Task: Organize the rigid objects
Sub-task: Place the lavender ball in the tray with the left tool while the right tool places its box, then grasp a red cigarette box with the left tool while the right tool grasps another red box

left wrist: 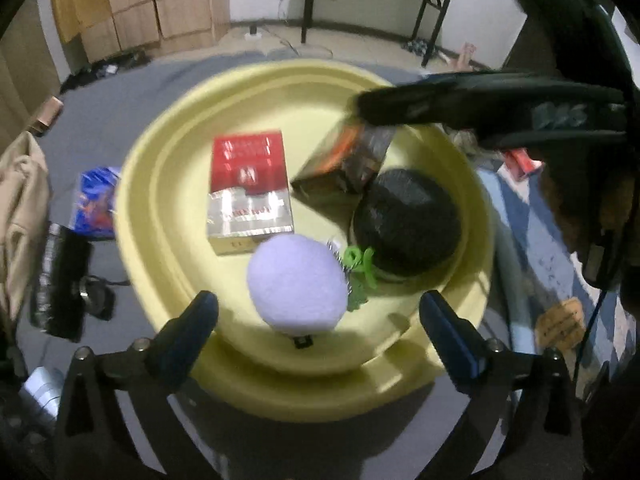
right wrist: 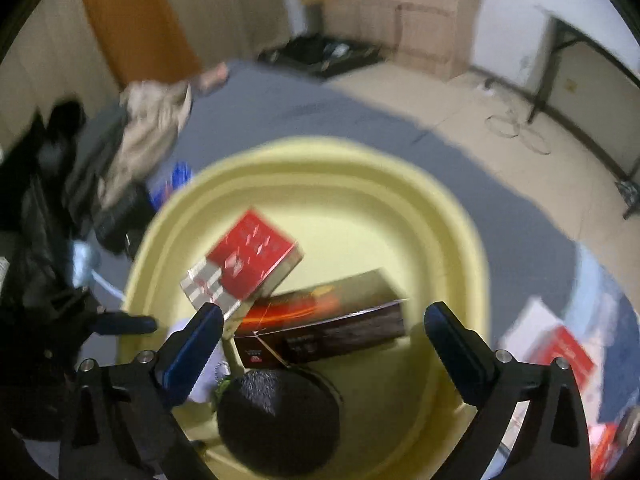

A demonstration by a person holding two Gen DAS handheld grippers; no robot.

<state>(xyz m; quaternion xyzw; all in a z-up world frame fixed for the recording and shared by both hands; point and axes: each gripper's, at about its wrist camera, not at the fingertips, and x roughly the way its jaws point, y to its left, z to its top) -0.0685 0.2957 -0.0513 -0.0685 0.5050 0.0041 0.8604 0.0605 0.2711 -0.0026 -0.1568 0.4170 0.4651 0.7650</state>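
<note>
A yellow basin [left wrist: 160, 184] [right wrist: 460, 220] on a grey mat holds a red-and-white box [left wrist: 248, 184] [right wrist: 248, 264], a dark brown box with orange streaks [left wrist: 348, 160] [right wrist: 328, 320], a black round object [left wrist: 408, 224] [right wrist: 276, 420] and a fluffy lavender ball [left wrist: 296, 284] on a green keychain [left wrist: 360, 264]. My left gripper [left wrist: 320, 316] is open; the ball lies between its fingers, untouched by either pad. My right gripper [right wrist: 324, 332] is open over the dark box, pads clear of it. One right finger [left wrist: 480, 108] reaches in from the right.
Left of the basin lie a blue packet [left wrist: 96, 200], a black device [left wrist: 60, 280] and beige cloth [left wrist: 20, 200]. Red-and-white boxes [right wrist: 560, 352] sit on blue cloth to the right. Cardboard boxes [left wrist: 160, 8] and table legs [left wrist: 308, 0] stand at the far wall.
</note>
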